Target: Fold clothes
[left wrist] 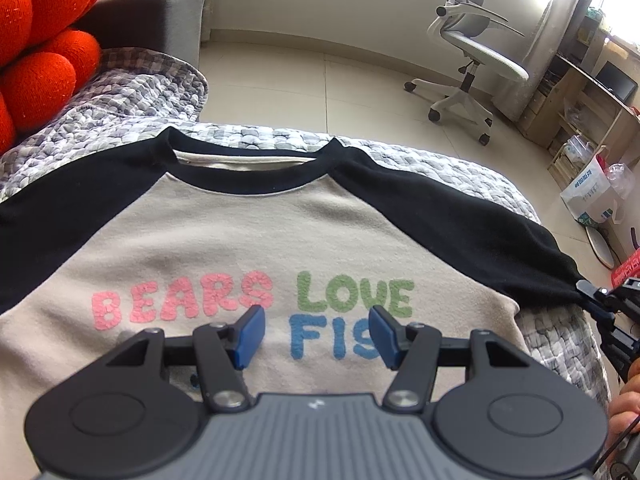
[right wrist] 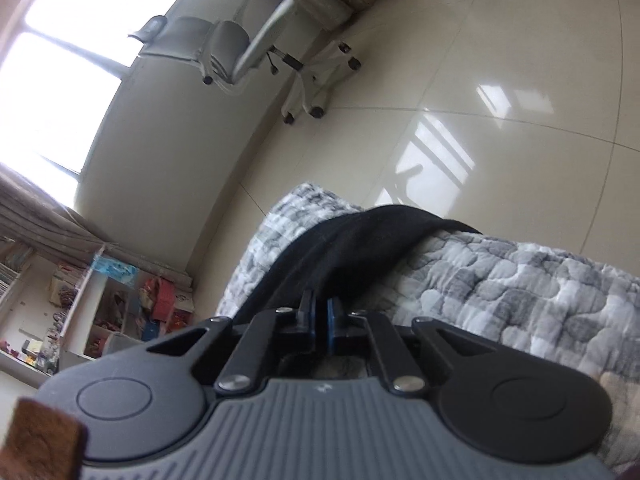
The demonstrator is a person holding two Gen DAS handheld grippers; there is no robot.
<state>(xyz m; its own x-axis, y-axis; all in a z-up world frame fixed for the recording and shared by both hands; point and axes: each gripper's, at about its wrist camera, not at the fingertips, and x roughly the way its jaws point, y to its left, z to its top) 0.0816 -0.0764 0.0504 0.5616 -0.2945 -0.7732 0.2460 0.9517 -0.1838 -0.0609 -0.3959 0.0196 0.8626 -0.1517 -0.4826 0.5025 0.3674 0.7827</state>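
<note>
A beige shirt [left wrist: 248, 240] with black sleeves and coloured letters lies flat, front up, on a grey checked quilt [left wrist: 152, 96]. My left gripper [left wrist: 316, 332] hovers over the lettering with its blue pads apart and nothing between them. The shirt's right black sleeve [left wrist: 480, 232] runs out to the right edge, where my right gripper [left wrist: 588, 290] pinches its cuff. In the right wrist view the right gripper [right wrist: 321, 320] has its pads together on the black sleeve [right wrist: 360, 248], which drapes over the quilt's edge.
Orange-red cushions [left wrist: 40, 48] and a dark sofa arm [left wrist: 160, 12] sit at the upper left. A white office chair [left wrist: 472, 60] stands on the tiled floor [left wrist: 320, 80] beyond the quilt. Shelves and bags [left wrist: 588, 192] fill the right side. A hand [left wrist: 624, 412] shows at the right edge.
</note>
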